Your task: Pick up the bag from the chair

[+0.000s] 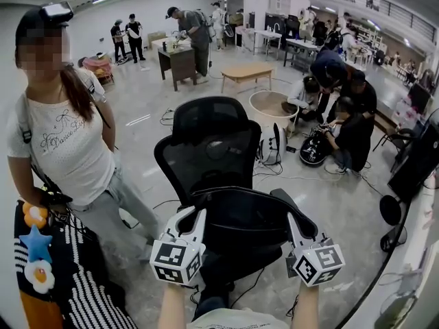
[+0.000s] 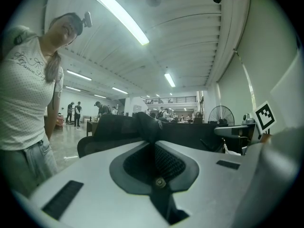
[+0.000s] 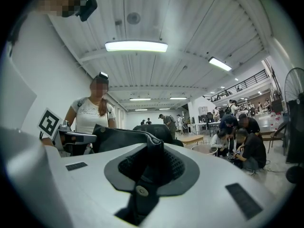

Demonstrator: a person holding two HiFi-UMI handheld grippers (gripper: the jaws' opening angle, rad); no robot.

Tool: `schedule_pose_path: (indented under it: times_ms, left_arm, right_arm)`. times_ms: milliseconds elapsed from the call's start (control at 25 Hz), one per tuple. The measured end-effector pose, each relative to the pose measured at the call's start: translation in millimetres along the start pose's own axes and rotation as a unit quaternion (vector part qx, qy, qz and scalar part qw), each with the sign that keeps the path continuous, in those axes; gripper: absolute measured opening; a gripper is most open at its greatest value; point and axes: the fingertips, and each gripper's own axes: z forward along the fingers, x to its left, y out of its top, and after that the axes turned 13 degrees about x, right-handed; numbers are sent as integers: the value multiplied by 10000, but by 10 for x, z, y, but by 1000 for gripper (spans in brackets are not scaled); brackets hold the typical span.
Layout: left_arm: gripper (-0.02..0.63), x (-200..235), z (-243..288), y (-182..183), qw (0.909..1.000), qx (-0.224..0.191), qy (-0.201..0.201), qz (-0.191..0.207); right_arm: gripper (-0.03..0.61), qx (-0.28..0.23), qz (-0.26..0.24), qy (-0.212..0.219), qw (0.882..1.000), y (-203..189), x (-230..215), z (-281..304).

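A black bag (image 1: 240, 228) hangs wide open between my two grippers, in front of the black mesh-backed office chair (image 1: 209, 149). My left gripper (image 1: 193, 215) is shut on the bag's left rim. In the left gripper view the jaws (image 2: 151, 141) pinch a fold of black fabric (image 2: 147, 125). My right gripper (image 1: 291, 219) is shut on the bag's right rim, and in the right gripper view its jaws (image 3: 154, 148) clamp the black edge (image 3: 153, 139). The bag hides the chair's seat, so I cannot tell whether its bottom rests there.
A person in a white T-shirt (image 1: 65, 149) stands close on the left, beside a colourful knitted bag (image 1: 41, 266). Several people crouch by a round tub (image 1: 271, 112) at the right. Tables (image 1: 247, 72) stand farther back. A dark fan (image 1: 411, 177) is at the right edge.
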Motion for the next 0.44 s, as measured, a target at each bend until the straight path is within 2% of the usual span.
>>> schedule_pose_path:
  times_ms: [440]
  left_arm:
    - [28,160,-45,-45,10000,-24,17,20]
  right_arm:
    - [75,-42,4,-36,10000,-19,146,84]
